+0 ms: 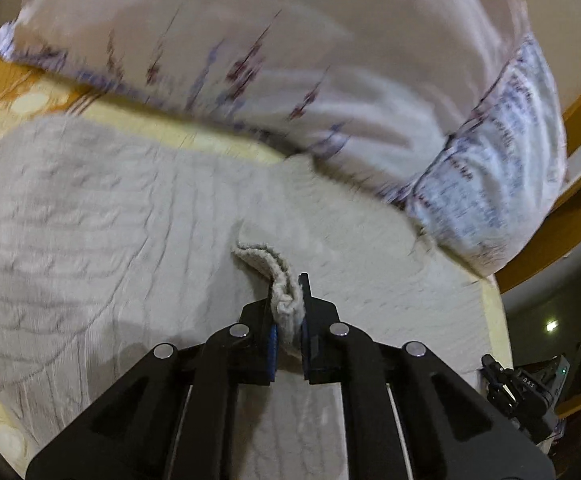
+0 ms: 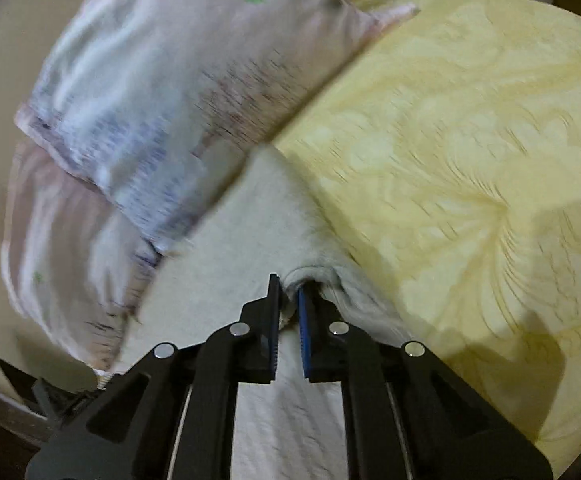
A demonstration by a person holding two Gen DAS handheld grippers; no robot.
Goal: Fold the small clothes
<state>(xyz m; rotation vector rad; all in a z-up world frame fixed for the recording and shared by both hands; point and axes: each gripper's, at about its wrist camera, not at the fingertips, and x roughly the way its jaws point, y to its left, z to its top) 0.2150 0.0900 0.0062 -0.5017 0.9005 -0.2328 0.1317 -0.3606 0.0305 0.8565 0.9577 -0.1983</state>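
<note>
A small pale grey garment (image 1: 110,216) lies spread on a yellow patterned bedspread (image 2: 470,140). My left gripper (image 1: 288,300) is shut on a bunched hem of the garment, and the pinched fold rises between its fingers. In the right wrist view the same grey garment (image 2: 234,240) runs under my right gripper (image 2: 288,298), which is shut on another edge of it, a fold caught between the fingers. The right gripper also shows at the lower right of the left wrist view (image 1: 518,388). Both views are blurred by motion.
Two pillows with a pale floral and striped print (image 1: 290,60) lie just beyond the garment, also in the right wrist view (image 2: 150,100). A wooden bed frame (image 1: 570,184) borders the right side. The bedspread extends wide to the right (image 2: 490,240).
</note>
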